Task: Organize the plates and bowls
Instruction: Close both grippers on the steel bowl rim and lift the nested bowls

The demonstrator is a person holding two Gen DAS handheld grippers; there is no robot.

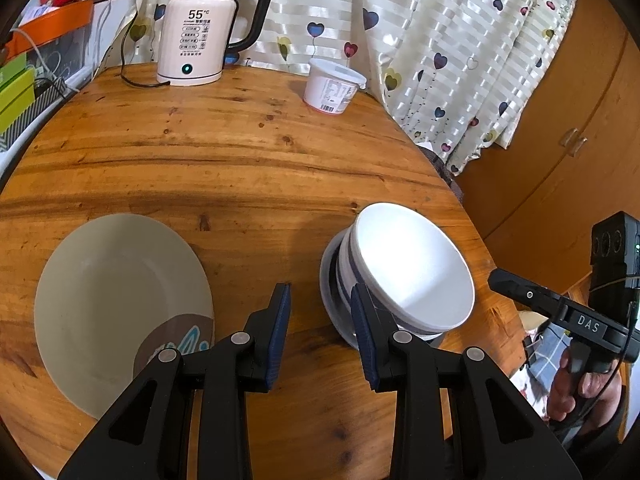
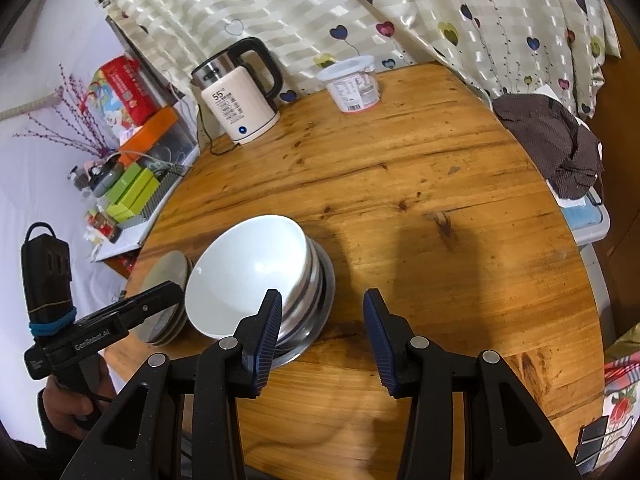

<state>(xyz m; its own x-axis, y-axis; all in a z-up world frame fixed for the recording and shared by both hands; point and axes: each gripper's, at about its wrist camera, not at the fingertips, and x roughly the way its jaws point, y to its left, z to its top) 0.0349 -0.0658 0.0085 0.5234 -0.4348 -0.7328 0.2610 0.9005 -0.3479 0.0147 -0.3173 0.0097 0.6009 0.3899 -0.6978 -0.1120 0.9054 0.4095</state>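
A grey-beige plate (image 1: 120, 300) with a brown patch lies at the table's near left; the right wrist view shows it on top of a short pile of plates (image 2: 168, 276). To its right stands a stack of bowls (image 1: 412, 268) (image 2: 248, 276), with the top white bowl leaning. My left gripper (image 1: 320, 296) hovers open over the bare wood between plate and bowls, holding nothing. My right gripper (image 2: 323, 300) is open too, just right of the bowl stack, with its left finger (image 2: 264, 332) in front of the stack's rim. Each gripper shows at the edge of the other's view.
On the round wooden table (image 2: 440, 168) stand an electric kettle (image 1: 196, 32) (image 2: 240, 96) with its cord and a lidded white tub (image 1: 332, 86) (image 2: 354, 84) at the far edge, by a heart-patterned curtain. A brown cloth (image 2: 552, 144) lies off the table's right; boxes (image 2: 136, 188) crowd the left.
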